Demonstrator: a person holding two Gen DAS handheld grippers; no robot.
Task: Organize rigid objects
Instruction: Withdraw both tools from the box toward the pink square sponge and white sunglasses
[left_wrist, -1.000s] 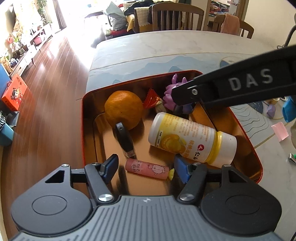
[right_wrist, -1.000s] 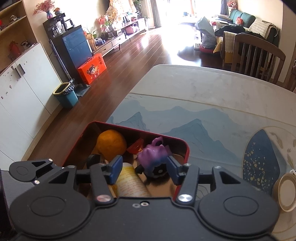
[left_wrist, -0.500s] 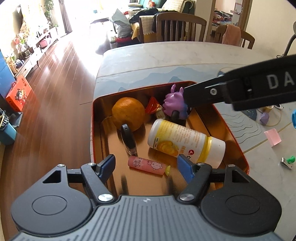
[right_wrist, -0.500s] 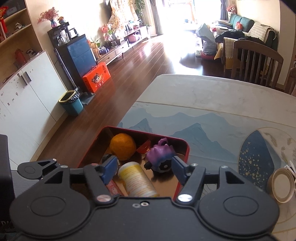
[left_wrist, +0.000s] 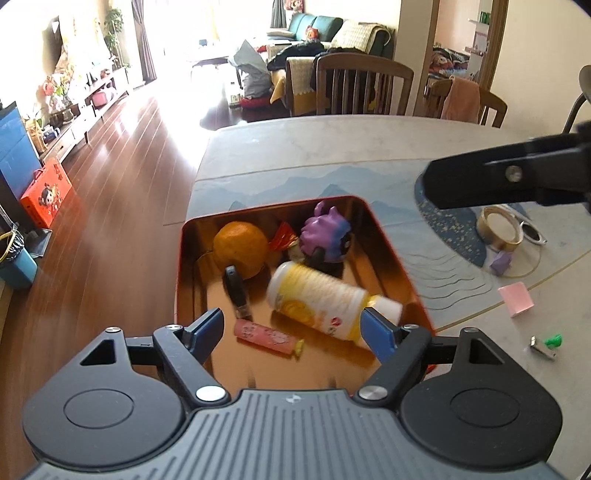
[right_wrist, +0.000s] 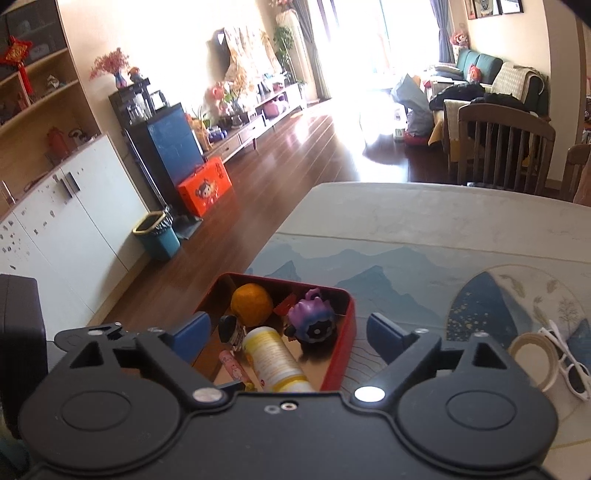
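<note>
I have both grippers, left gripper and right gripper, spread and empty, jaws just opened, because the purple toy now sits in the red tin at the desk's near-left corner.

One red tin, one orange, one purple toy, one yellow bottle, one tape roll, one pair of sunglasses
</note>
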